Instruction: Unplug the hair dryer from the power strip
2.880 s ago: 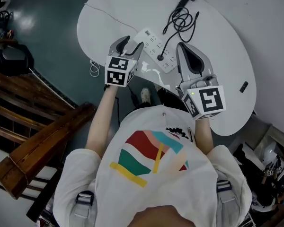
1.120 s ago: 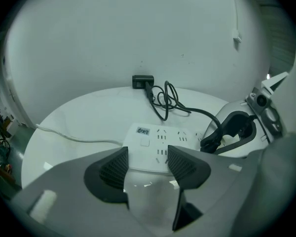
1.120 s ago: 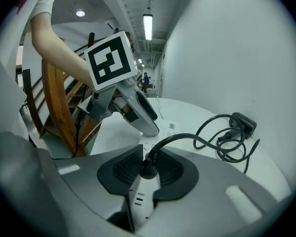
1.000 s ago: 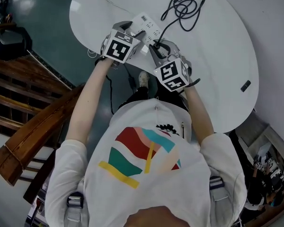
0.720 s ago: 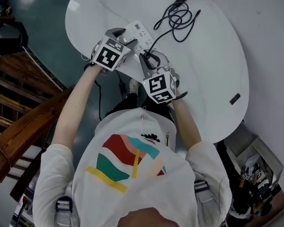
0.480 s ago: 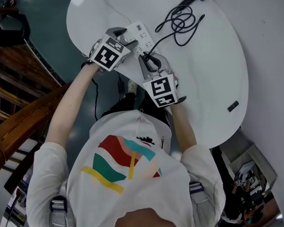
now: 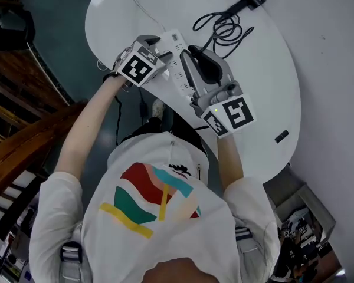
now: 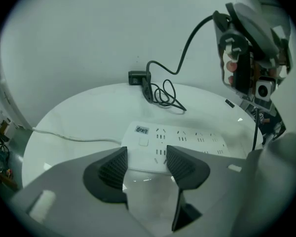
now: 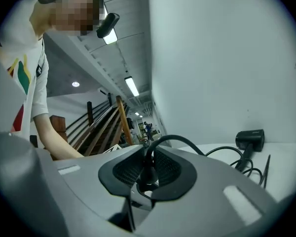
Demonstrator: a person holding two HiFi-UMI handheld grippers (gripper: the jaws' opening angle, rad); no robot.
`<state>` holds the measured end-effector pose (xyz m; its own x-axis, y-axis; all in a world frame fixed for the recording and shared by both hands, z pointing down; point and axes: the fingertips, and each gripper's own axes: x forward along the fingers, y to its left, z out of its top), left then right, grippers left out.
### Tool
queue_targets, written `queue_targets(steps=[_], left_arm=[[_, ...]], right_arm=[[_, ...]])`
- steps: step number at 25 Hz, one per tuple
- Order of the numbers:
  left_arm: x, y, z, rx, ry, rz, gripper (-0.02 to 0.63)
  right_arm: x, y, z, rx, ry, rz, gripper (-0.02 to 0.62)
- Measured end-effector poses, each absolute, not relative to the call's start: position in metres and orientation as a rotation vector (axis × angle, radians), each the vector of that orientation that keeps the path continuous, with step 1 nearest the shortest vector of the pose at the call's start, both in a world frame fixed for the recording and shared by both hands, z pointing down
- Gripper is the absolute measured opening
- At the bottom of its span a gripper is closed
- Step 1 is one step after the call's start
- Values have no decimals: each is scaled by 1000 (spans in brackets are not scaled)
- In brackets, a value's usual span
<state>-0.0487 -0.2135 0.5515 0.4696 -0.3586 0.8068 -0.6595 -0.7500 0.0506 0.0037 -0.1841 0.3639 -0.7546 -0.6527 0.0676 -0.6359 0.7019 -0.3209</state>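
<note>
I see a white round desk [image 7: 265, 81]. One small dark block [image 7: 281, 136] lies near its right edge, apart from the rest. Left: teal floor [image 7: 59, 34], wooden stair rails [image 7: 17, 158]. Right: pale wall [image 7: 336, 69]. Clutter [image 7: 295, 234] lower right, too small to tell.

The head view looks steeply down onto the white desk [image 7: 265, 81]. The left gripper view sits low and close, facing across the power strip [image 8: 187, 137] to the hair dryer [image 8: 137, 77]; the right gripper view faces level, also catching that dryer
</note>
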Motion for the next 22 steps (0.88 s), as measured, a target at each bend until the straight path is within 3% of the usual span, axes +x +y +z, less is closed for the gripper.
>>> queue_targets(steps=[22], left_arm=[[-44, -213, 553, 2365, -851, 1179, 238]], right_arm=[[31, -181, 349, -1258, 2843, -438, 74]])
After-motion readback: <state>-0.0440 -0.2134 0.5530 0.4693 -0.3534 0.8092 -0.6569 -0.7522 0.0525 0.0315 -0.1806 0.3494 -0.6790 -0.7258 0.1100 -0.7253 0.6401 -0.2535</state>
